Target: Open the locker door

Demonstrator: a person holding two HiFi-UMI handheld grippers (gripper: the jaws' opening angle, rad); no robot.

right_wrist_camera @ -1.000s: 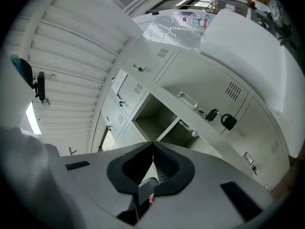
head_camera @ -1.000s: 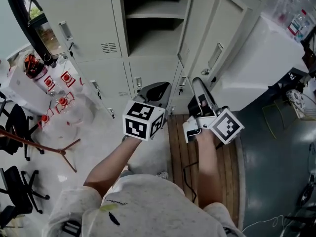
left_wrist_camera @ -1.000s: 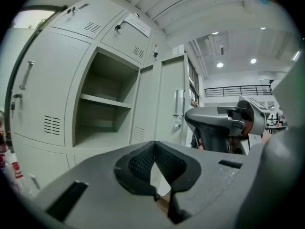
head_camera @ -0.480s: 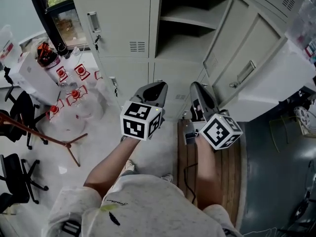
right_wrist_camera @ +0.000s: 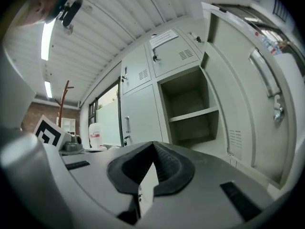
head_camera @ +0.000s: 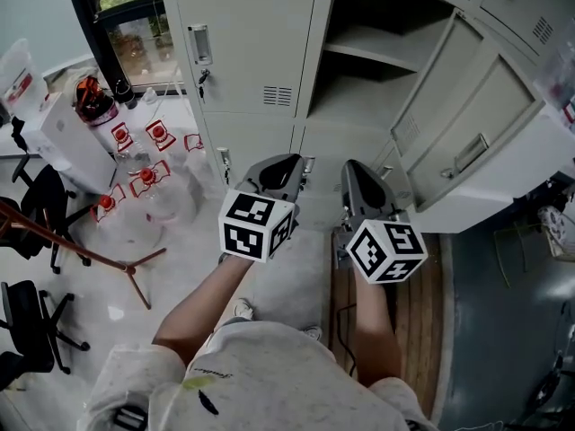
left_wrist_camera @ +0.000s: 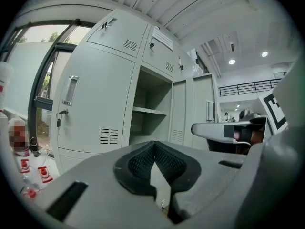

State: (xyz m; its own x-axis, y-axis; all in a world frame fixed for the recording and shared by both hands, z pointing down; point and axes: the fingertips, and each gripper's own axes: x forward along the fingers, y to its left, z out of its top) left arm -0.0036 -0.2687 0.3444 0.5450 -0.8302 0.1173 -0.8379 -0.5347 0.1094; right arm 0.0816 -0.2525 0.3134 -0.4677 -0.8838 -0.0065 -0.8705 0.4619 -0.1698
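Overhead, your left gripper and right gripper hover low before the locker door, already swung wide. Each gripper view shows jaws pressed together, empty; drift right and you may knock that door.

Locker compartment open ahead; swung door blocks right side; bottles crowd floor left.
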